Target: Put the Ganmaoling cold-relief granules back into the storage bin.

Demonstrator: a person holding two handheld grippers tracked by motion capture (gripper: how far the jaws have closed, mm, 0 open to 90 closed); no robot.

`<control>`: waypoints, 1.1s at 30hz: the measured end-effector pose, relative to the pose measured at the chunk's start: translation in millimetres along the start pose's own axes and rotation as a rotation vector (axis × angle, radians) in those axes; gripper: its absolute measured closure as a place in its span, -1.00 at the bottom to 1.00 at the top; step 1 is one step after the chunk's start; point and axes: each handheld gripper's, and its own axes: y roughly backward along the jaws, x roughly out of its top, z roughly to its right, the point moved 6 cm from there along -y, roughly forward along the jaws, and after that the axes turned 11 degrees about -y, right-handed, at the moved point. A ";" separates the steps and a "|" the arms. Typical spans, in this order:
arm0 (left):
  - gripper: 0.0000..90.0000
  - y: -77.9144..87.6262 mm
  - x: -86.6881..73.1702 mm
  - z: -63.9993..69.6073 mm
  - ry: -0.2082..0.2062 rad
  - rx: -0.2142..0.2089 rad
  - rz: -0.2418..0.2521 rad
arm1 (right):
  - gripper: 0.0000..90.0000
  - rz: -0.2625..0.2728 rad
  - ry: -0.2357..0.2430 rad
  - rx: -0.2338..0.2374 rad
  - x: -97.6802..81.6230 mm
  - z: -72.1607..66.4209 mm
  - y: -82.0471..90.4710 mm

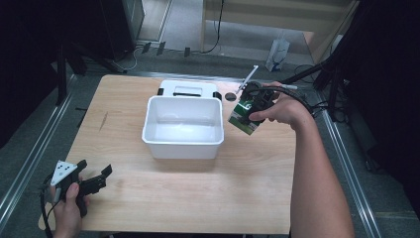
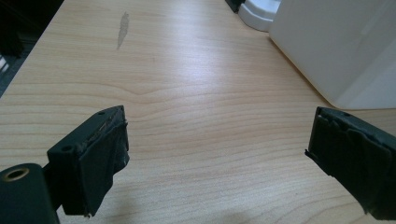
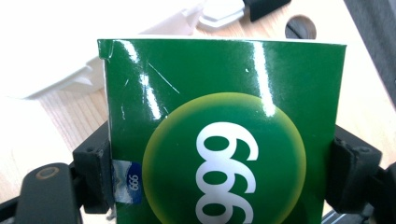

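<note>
I am resting my left gripper (image 1: 91, 179) low at the near left corner of the table (image 1: 198, 198), its jaws spread wide with nothing between them; in the left gripper view I am looking across bare wood toward the white side of the bin (image 2: 336, 51).

Further out, the white bin (image 1: 183, 127) is sitting open in the middle of the table, and as far as I can see it is holding nothing. Its lid (image 1: 188, 89) is lying flat just behind it, touching or nearly touching the far wall.

To the right of the bin I am holding the green box (image 1: 243, 118) in my right gripper (image 1: 255, 106), lifted off the table and tilted, just beside the bin's right rim but not over the opening. In the right gripper view the jaws are pressing on both side edges of the green box (image 3: 224, 140), so the grip is looking firm.

I judge the pick-up is done and the placing is left: I am going to have to carry the box leftward over the rim, lower it inside and let go. Closing the lid may be remaining after that.
</note>
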 end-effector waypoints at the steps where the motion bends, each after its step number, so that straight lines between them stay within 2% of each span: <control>1: -0.88 0.0 0.0 0.0 0.000 0.000 0.000 | -0.63 0.000 0.000 0.000 0.0 0.0 0.0; 3: -0.88 0.1 0.0 0.0 0.000 0.000 -0.001 | -0.63 0.010 0.030 0.005 7.7 -4.8 6.0; 6: -0.88 0.2 0.0 -0.1 0.001 -0.001 -0.001 | -0.63 0.014 0.039 0.010 12.8 -8.6 9.5; 10: -0.88 0.1 0.0 -0.1 0.001 -0.002 0.000 | -0.63 0.023 0.076 0.014 25.3 -17.9 14.5; 21: -0.88 0.2 0.0 -0.2 0.004 -0.003 0.002 | -0.63 0.026 0.143 0.022 50.2 -37.1 20.9; 22: -0.88 0.4 -0.1 -0.3 0.004 -0.005 0.000 | -0.63 0.022 0.161 0.022 54.6 -41.1 21.5; 32: -0.88 0.7 -0.2 -0.3 0.005 -0.006 0.000 | -0.63 0.025 0.194 0.037 74.3 -59.0 22.6; 33: -0.88 0.7 -0.3 -0.4 0.005 -0.006 0.000 | -0.63 0.024 0.209 0.044 77.7 -63.3 20.8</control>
